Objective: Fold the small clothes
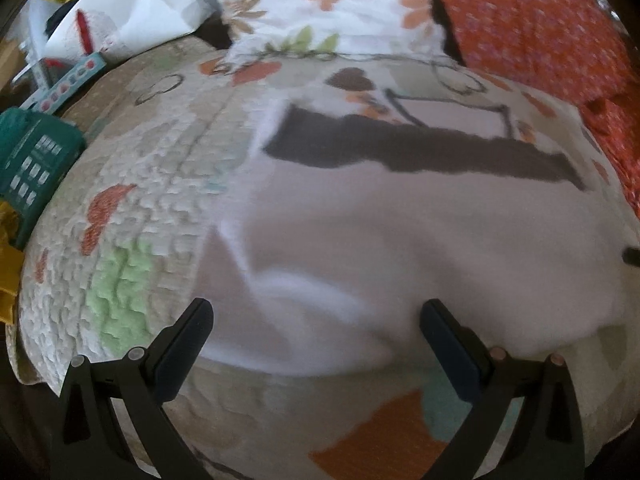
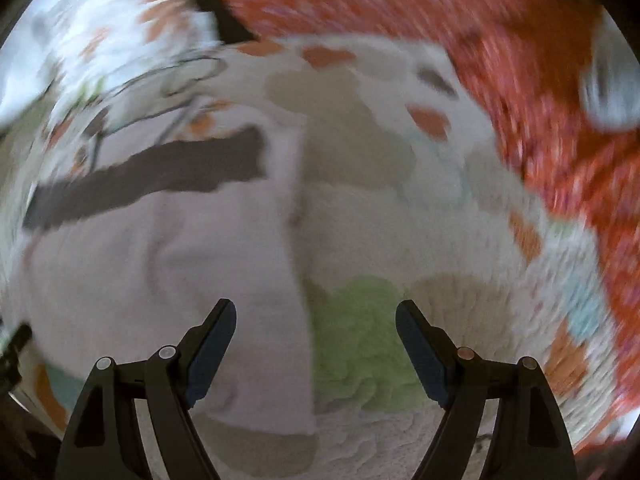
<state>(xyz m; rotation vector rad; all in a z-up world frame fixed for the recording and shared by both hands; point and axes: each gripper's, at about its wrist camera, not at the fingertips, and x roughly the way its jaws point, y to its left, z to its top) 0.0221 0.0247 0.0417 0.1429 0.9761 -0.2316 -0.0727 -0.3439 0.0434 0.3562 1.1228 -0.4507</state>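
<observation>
A patchwork quilt (image 1: pixel 132 184) covers the bed, stitched in cream, tan, green and orange patches, with a red patterned fabric (image 1: pixel 532 28) along its far right edge and a white floral pillow (image 1: pixel 320 4) at its head. At the left edge of the bed sits a teal basket (image 1: pixel 36 156) with a perforated wall; something yellow shows beside it, but its contents cannot be made out. On the quilt lies the pale garment (image 1: pixel 400 248), a whitish-lilac piece spread mostly flat with soft wrinkles and a wide dark grey band (image 1: pixel 420 148) across its far end. The left gripper (image 1: pixel 316 312) hangs just above the garment's near hem, its 2 fingers spread wide with nothing between them. In the blurred right wrist view, the right gripper (image 2: pixel 316 316) is also spread apart and empty, straddling the garment's right edge (image 2: pixel 296 280): the cloth lies under its left finger (image 2: pixel 212 344), a green quilt patch (image 2: pixel 360 340) under the gap.
</observation>
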